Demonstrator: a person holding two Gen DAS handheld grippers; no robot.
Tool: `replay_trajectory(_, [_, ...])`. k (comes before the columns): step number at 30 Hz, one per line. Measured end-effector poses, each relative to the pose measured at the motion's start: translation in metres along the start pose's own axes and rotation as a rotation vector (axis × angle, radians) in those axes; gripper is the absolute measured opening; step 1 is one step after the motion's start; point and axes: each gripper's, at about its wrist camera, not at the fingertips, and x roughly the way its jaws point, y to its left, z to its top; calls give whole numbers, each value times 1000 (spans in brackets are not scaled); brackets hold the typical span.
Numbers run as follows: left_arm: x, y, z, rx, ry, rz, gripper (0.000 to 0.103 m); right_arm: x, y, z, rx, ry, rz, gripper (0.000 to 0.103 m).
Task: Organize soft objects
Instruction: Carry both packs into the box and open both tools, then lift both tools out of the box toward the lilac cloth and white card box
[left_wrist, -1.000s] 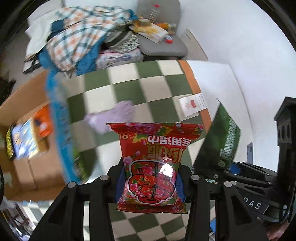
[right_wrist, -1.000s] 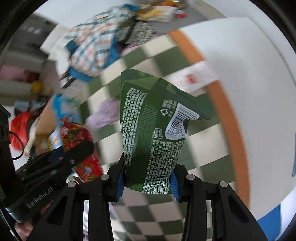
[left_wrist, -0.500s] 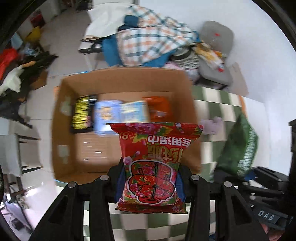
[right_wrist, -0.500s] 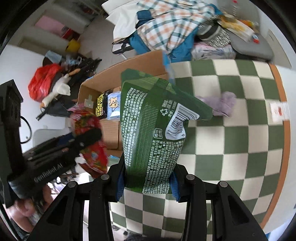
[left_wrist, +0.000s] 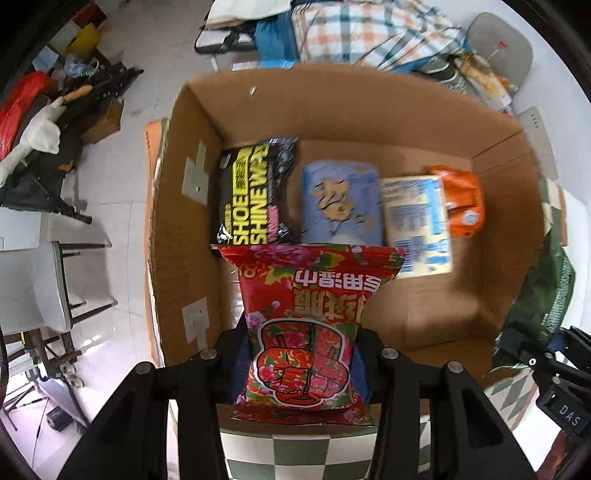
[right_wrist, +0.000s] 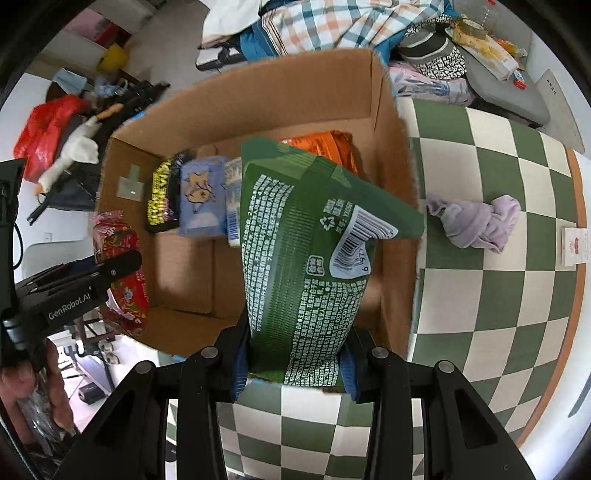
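My left gripper (left_wrist: 301, 363) is shut on a red flowered soft pack (left_wrist: 306, 325) and holds it over the near edge of an open cardboard box (left_wrist: 369, 110). My right gripper (right_wrist: 291, 360) is shut on a green soft pack (right_wrist: 306, 258), held above the same box (right_wrist: 295, 81) at its near right side. Inside the box lie a black shoe-shine wipes pack (left_wrist: 255, 195), a light blue pack (left_wrist: 341, 203), a white-blue pack (left_wrist: 417, 221) and an orange pack (left_wrist: 460, 203). A lilac cloth (right_wrist: 476, 221) lies on the checkered surface right of the box.
The box stands at the left edge of a green-white checkered surface (right_wrist: 480, 314). A small white card (right_wrist: 574, 245) lies at the far right. Behind are piled plaid clothes (right_wrist: 332, 22) and a grey chair (right_wrist: 517, 92). Chairs and clutter stand on the floor to the left (left_wrist: 55, 184).
Both grippers have swung left from over the checkered surface to above the open box, each still holding its pack. The box's contents have come into full view.
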Motion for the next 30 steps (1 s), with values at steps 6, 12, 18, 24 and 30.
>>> replay_trajectory(6, [21, 7, 3, -25, 44, -23, 42, 25, 2, 11, -4, 30, -52, 42])
replay_trajectory(12, [27, 6, 1, -40, 76, 2, 44, 37, 4, 15, -16, 54, -102, 44])
replay_trajectory(18, [18, 9, -6, -87, 60, -48, 49, 35, 1, 14, -5, 68, -120, 59])
replay_trajectory(24, [-7, 4, -21, -65, -11, -32, 87, 25, 2, 12, -14, 53, -133, 68])
replay_trajectory(30, [-21, 4, -41, -77, -65, -13, 92, 15, 7, 2, -21, 23, -139, 86])
